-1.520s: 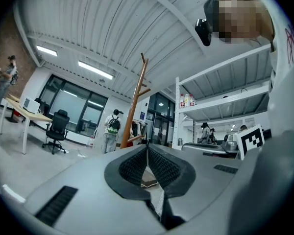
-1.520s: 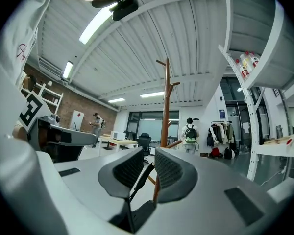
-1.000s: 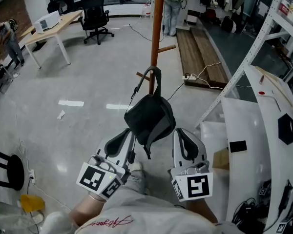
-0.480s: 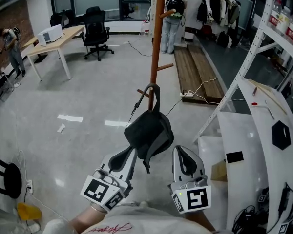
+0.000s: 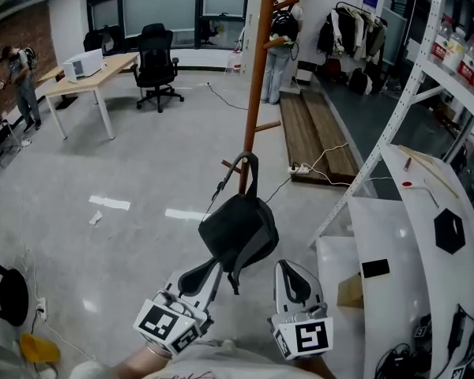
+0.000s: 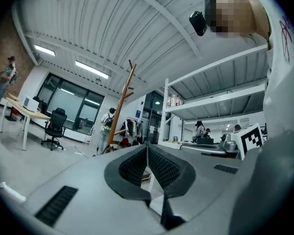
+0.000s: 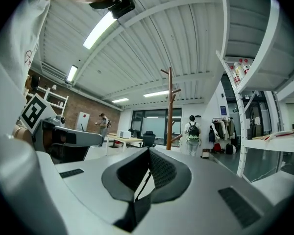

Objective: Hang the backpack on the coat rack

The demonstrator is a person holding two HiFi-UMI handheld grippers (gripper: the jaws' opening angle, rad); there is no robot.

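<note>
currently we hold the backpack [image 5: 238, 231] up off the floor [image 5: 126, 156], just beyond our two grippers and well short of the coat rack [image 5: 257, 77] standing farther off. our left gripper [image 6: 147, 153] has its jaws pressed together, its tip tucked against the backpack's near left edge and bearing it. our right gripper [image 7: 148, 155] is closed tight on nothing, just right of the backpack and apart from it.
</note>
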